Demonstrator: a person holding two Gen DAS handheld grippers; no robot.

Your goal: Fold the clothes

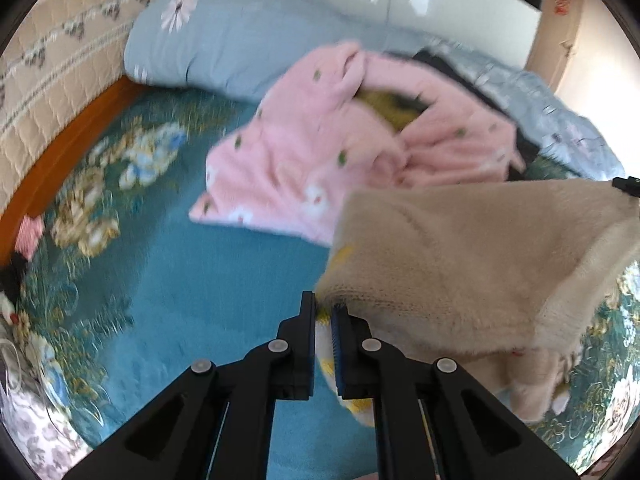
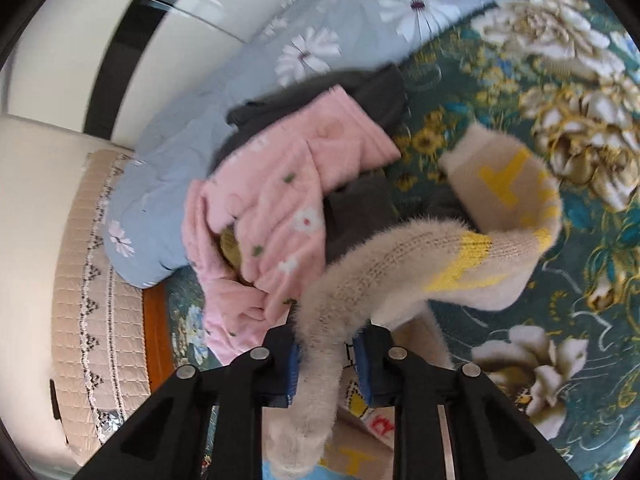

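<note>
A fluffy beige sweater (image 1: 472,264) with yellow pattern hangs lifted above the teal floral bedspread (image 1: 208,280). My left gripper (image 1: 323,310) is shut on its knitted hem edge. My right gripper (image 2: 328,350) is shut on another part of the same sweater (image 2: 400,272), whose fabric passes between the fingers and drapes up and to the right; a sleeve (image 2: 504,172) with yellow marks sticks out. The right gripper's tip shows at the right edge of the left wrist view.
A pink fleece garment (image 1: 332,148) lies crumpled behind on a dark garment (image 2: 372,92). A light blue floral duvet (image 1: 224,36) lies along the back. A quilted beige headboard (image 1: 60,68) and orange wooden bed frame (image 1: 76,128) stand at left.
</note>
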